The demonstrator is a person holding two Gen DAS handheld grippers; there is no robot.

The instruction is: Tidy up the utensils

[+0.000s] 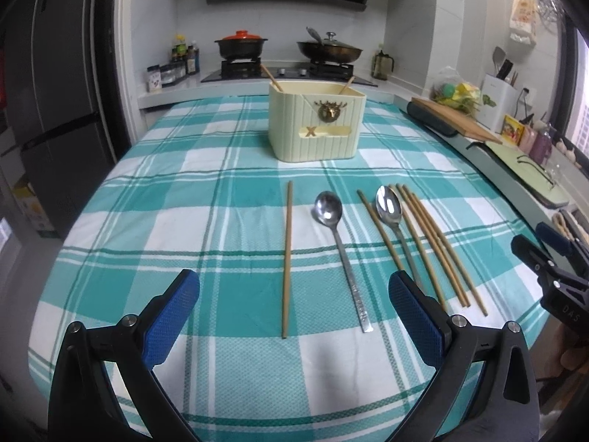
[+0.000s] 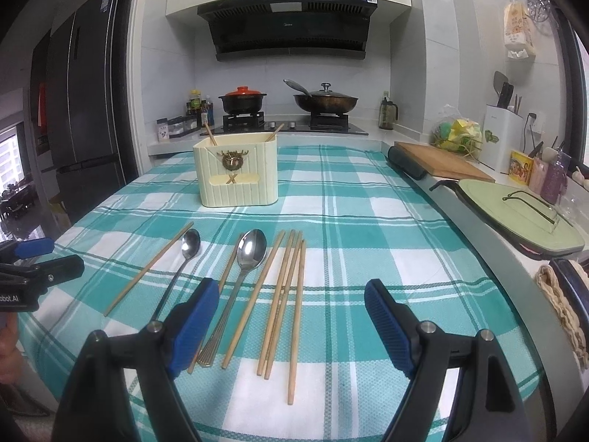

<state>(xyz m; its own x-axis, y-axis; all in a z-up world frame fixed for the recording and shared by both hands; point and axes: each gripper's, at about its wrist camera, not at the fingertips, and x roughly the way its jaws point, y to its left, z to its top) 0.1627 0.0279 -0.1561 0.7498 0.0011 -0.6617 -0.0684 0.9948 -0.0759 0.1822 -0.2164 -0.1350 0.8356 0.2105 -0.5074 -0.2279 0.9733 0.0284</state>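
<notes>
A cream utensil holder [image 1: 316,125] [image 2: 237,173] stands on the teal plaid tablecloth [image 1: 147,221] with two chopsticks leaning inside it. In front of it lie a single chopstick [image 1: 286,258] [image 2: 149,269], a small spoon [image 1: 327,208] [image 2: 191,243], a larger spoon [image 1: 389,204] [image 2: 251,248] and several chopsticks side by side [image 1: 428,235] [image 2: 285,294]. My left gripper [image 1: 294,287] hangs open above the near ends of the single chopstick and the small spoon. Over the chopstick group, my right gripper [image 2: 292,291] is open and holds nothing.
A stove with a red-lidded pot [image 1: 241,42] and a wok [image 1: 329,51] stands behind the table. On the right counter are a wooden cutting board [image 2: 441,164], a green board [image 2: 515,217] and a knife block [image 2: 502,140]. A dark fridge [image 1: 55,110] stands on the left.
</notes>
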